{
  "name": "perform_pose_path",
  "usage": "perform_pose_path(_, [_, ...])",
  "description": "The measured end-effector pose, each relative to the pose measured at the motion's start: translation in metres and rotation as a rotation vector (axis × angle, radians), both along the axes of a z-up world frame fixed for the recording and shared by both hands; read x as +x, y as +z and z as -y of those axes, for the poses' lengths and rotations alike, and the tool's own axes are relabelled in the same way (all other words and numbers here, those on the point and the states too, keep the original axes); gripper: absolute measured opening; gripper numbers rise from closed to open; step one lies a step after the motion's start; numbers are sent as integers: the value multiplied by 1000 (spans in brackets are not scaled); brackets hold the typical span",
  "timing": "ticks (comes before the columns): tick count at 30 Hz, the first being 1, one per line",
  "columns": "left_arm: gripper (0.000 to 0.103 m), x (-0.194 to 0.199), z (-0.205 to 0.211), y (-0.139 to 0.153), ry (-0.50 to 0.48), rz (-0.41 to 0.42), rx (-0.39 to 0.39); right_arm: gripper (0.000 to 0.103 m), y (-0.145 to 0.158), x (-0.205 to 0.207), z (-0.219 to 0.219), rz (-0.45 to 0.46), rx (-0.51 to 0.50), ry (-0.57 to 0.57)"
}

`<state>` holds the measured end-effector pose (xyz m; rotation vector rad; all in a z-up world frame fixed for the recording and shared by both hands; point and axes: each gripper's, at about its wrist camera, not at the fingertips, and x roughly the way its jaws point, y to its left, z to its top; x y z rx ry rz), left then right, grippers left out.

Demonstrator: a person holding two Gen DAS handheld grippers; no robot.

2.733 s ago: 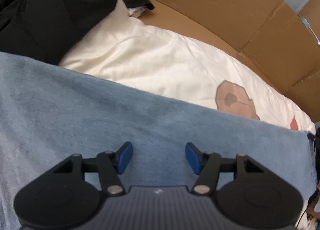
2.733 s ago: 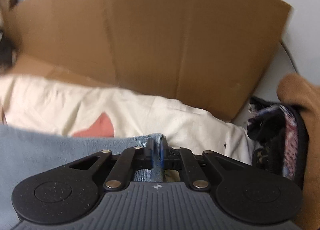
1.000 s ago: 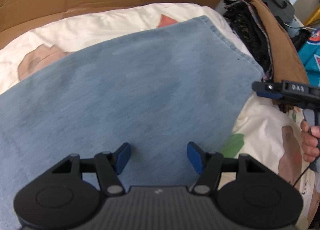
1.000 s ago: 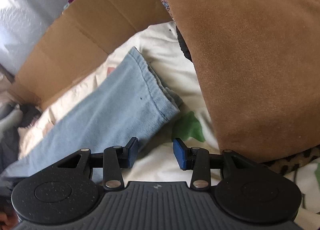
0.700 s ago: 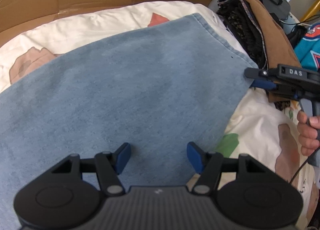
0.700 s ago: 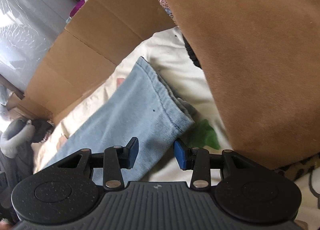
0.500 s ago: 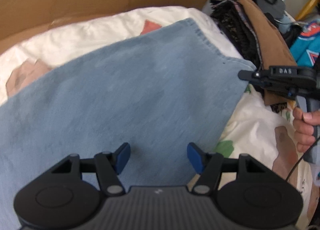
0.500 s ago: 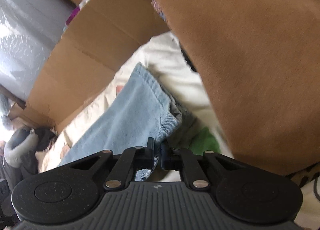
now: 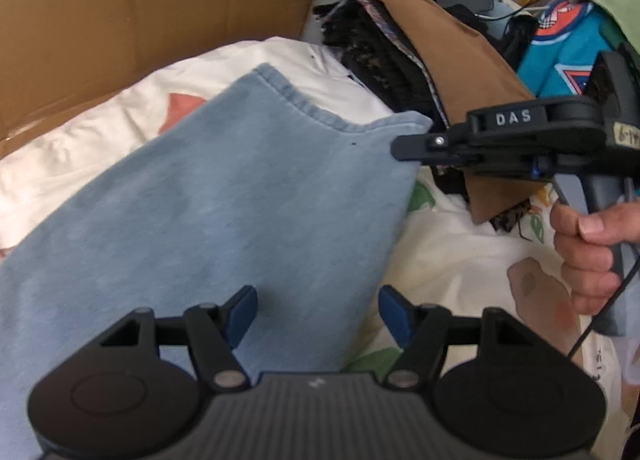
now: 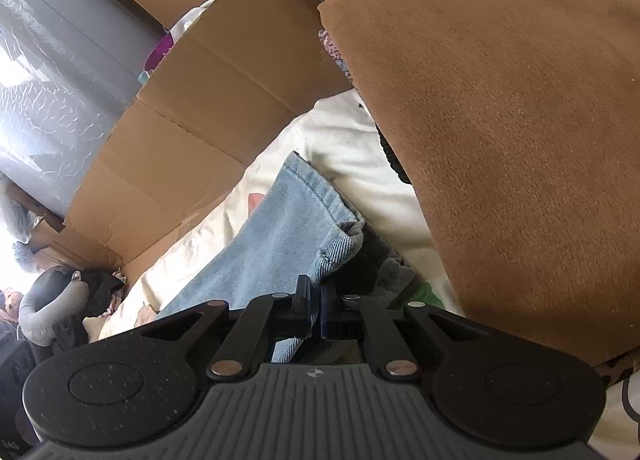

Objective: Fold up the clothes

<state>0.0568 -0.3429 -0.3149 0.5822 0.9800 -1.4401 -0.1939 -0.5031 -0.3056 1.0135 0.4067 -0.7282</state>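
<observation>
A light blue denim garment [image 9: 208, 195] lies flat on a cream printed sheet [image 9: 460, 260]; it also shows in the right wrist view [image 10: 276, 244]. My left gripper [image 9: 318, 310] is open and empty, just above the garment's near edge. My right gripper [image 10: 314, 300] is shut on the garment's hemmed corner and lifts it a little. In the left wrist view the right gripper [image 9: 404, 149] reaches in from the right and pinches that corner.
A stack of folded clothes topped by a brown garment [image 10: 500, 119] stands right of the denim; it also shows in the left wrist view [image 9: 440, 39]. Cardboard [image 9: 140, 11] walls the far side. A teal garment [image 9: 560, 47] lies far right. Dark clothes [image 10: 80, 292] lie far left.
My right gripper came down on the garment's near right corner, shut on it about half a second ago, and now lifts it slightly. My left gripper stayed open over the denim.
</observation>
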Motion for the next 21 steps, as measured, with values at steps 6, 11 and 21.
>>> perform_pose_path(6, [66, -20, -1, -4, -70, 108, -14, 2, 0, 0, 1, 9, 3, 2])
perform_pose_path(11, [12, -21, 0, -3, -78, 168, -32, 3, -1, 0, 0, 2, 8, 5])
perform_pose_path(21, [4, 5, 4, 16, -14, 67, -61, 20, 7, -3, -9, -8, -22, 23])
